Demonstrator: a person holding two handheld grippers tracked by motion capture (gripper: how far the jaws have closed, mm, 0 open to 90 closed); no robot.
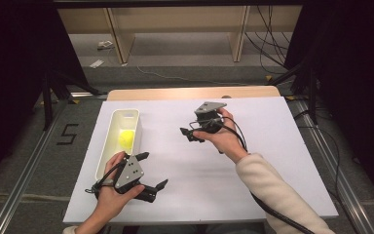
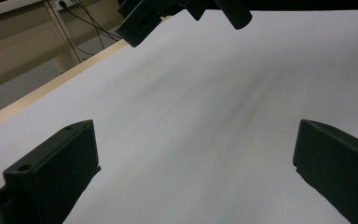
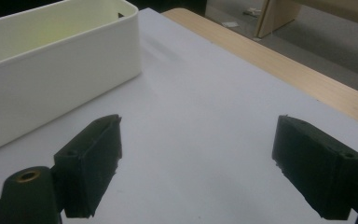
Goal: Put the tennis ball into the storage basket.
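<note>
The left tongs [image 1: 154, 170] stand wide open with nothing between the jaws; in the left gripper view the two black jaws are far apart and between them there is only the bare white surface [image 2: 205, 121]. The right tongs [image 1: 189, 135] are also wide open and hold nothing, and in the right gripper view the gap between the jaws again shows only the white sheet. Both tools hover a little above the surface and touch no object. Just beside the left tongs, on the outer side of the left hand [image 1: 111, 195], lies a long white bin [image 1: 104, 153], and the hand is near its closer end. Inside the bin, farther along from the left tongs, rests a yellow ball [image 1: 125, 138]; it lies on the bottom, about in the middle of the bin's length. Seen from the right tongs, the bin is across the surface, ahead of the open jaws and well apart from them, and its white wall [image 3: 60, 88] has a faint yellow reflection on the inside. The right hand [image 1: 222, 140] holds its tool over the middle of the sheet. My judgement is that the work is at or near its end: the ball is already in the bin, both tongs are free, and no other object waits on the surface. What may be left is only to draw the two tools away.
</note>
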